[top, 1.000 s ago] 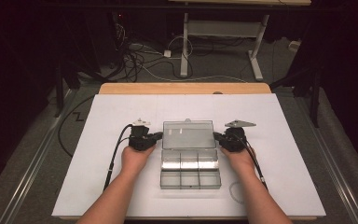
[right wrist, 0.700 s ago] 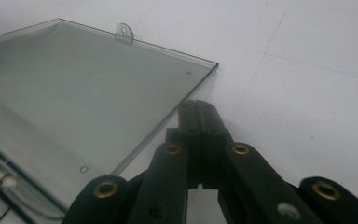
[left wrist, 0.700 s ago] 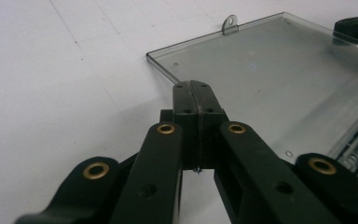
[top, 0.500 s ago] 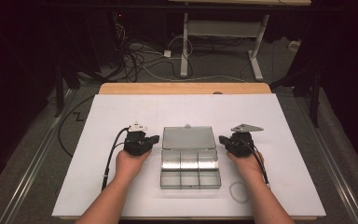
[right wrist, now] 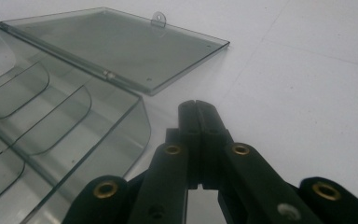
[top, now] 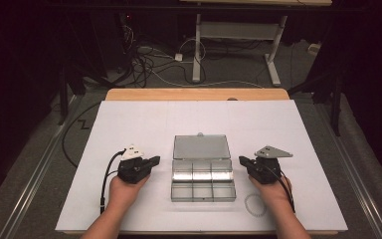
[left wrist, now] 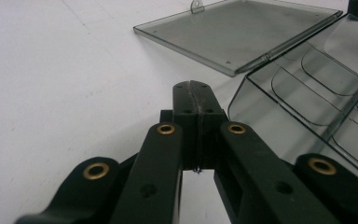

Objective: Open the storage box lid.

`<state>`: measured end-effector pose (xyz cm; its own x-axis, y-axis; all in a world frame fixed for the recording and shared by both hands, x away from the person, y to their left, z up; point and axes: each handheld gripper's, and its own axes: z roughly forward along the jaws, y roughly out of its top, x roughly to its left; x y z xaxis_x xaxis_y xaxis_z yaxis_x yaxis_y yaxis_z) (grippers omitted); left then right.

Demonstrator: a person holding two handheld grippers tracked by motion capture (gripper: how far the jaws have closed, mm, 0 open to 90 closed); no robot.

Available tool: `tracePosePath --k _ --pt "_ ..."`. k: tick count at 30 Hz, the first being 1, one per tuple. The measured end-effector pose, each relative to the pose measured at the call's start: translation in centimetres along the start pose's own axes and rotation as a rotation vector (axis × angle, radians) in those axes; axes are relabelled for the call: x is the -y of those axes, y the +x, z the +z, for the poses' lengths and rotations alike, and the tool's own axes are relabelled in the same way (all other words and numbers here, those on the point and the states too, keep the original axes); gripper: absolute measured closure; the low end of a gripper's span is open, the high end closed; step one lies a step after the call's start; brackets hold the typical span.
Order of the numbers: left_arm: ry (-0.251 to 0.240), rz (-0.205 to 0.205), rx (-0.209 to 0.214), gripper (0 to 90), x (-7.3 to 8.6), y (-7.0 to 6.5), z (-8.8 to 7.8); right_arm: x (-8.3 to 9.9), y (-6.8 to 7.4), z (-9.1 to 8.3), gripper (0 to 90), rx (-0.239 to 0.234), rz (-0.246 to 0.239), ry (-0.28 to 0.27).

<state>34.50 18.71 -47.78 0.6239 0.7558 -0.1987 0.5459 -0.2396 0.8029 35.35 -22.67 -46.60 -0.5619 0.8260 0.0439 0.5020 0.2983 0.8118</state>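
Clear compartment box (top: 203, 179) lies open, lid (top: 201, 147) flat behind it; left gripper (top: 153, 161) and right gripper (top: 242, 161) flank it, fingers closed, empty.

Right gripper (right wrist: 196, 105): black jaws pressed together, nothing between, tips over bare white tabletop (right wrist: 307, 70). Clear plastic box (right wrist: 60, 135) just beside, at left, compartments empty, curved dividers. Lid (right wrist: 116, 44) hinged open, lying flat on tabletop beyond box, small tab at far edge.
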Motion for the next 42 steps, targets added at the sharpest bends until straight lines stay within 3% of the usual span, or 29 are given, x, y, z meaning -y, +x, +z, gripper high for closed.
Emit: tracePosePath --k 9,16,21,29,34,37,39,42 --pt "0.014 0.041 -0.004 88.1 1.9 -0.8 -2.3 1.5 0.4 -2.2 90.0 -0.007 -0.005 -0.011" --pt "0.027 0.083 -0.031 87.2 3.0 -1.4 -2.6 2.5 1.0 -3.4 87.6 -0.015 -0.018 -0.026" --pt "0.029 0.102 -0.026 73.1 3.1 -1.4 -2.6 3.0 1.1 -3.5 78.3 -0.03 -0.017 -0.03" --pt "0.037 0.102 -0.005 40.0 3.1 -1.2 -2.1 3.3 0.7 -3.7 52.8 -0.028 -0.008 -0.03" --pt "0.038 0.098 -0.02 18.0 3.2 -1.2 -2.1 3.4 0.4 -3.8 31.8 -0.03 -0.02 -0.03" --pt "0.025 0.094 -0.022 10.8 3.1 -1.1 -2.2 3.3 0.2 -3.8 18.5 -0.027 -0.01 -0.038" --pt "0.03 0.081 -0.015 1.4 3.1 -1.0 -2.1 3.2 0.2 -3.9 12.3 -0.021 -0.007 -0.05" --pt "0.023 0.088 -0.026 0.0 3.0 -1.0 -2.2 3.1 0.1 -3.9 0.3 -0.001 0.0 -0.061"
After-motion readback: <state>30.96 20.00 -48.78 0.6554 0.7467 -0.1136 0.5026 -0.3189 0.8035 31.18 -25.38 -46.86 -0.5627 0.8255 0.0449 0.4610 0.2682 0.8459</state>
